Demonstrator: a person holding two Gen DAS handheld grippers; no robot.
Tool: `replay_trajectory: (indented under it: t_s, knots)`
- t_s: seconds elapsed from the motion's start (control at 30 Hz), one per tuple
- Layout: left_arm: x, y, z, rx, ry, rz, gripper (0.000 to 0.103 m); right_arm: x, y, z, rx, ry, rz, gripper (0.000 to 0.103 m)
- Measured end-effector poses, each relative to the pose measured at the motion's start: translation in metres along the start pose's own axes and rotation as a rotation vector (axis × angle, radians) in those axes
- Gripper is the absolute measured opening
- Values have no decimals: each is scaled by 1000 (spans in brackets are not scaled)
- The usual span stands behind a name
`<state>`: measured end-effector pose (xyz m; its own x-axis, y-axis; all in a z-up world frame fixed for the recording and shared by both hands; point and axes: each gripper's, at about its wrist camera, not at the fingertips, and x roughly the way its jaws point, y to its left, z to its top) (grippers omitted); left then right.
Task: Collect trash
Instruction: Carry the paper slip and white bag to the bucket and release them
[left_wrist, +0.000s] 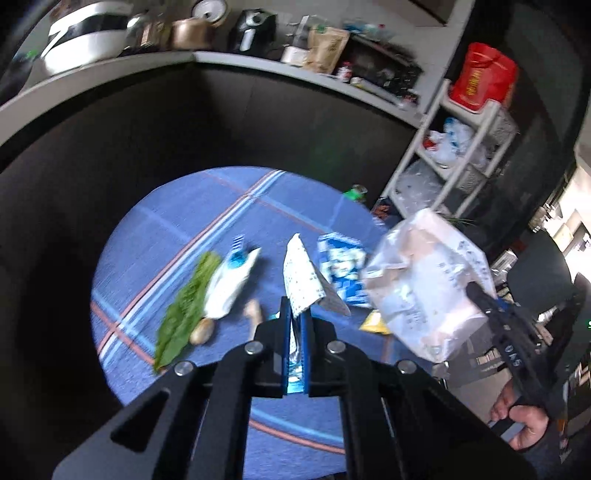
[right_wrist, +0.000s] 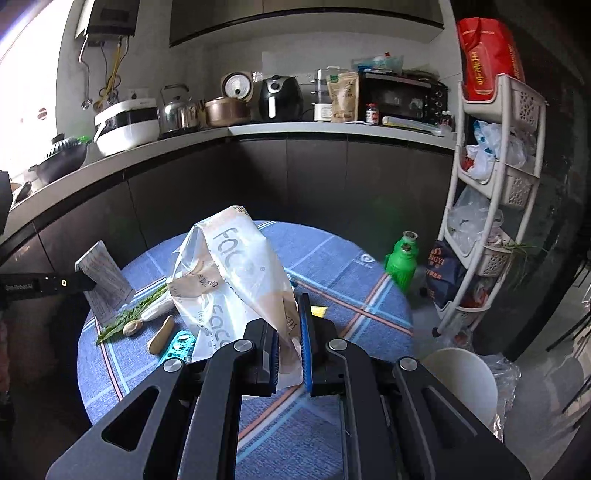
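Above blue mat (left_wrist: 155, 236) — left claw (left_wrist: 294, 314) clamps printed wrapper (left_wrist: 301, 277), right claw (right_wrist: 289, 325) clamps bag (right_wrist: 229, 273)

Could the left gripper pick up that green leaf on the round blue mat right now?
Probably not yet: the left gripper has its jaws shut on a printed paper wrapper. The green leaf itself lies uncovered.

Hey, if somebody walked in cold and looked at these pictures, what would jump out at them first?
Probably the white plastic bag, clamped in the right hand-held gripper above the round blue mat. Next, the printed paper wrapper pinched in the left hand-held gripper, with a green leaf and other scraps lying on the mat below.
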<state>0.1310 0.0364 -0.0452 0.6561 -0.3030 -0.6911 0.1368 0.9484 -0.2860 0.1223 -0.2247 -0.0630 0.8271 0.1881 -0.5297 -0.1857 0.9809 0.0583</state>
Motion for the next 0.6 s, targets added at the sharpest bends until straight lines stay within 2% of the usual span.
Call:
replay_trajectory:
  t_s: [0.33, 0.6]
  knots:
    - [17, -85, 11, 137, 6, -114, 6, -27, -59, -10, 80, -19, -104, 9]
    - [52, -152, 7, 223, 60, -213, 6, -41, -118, -30, 175, -12, -214, 9]
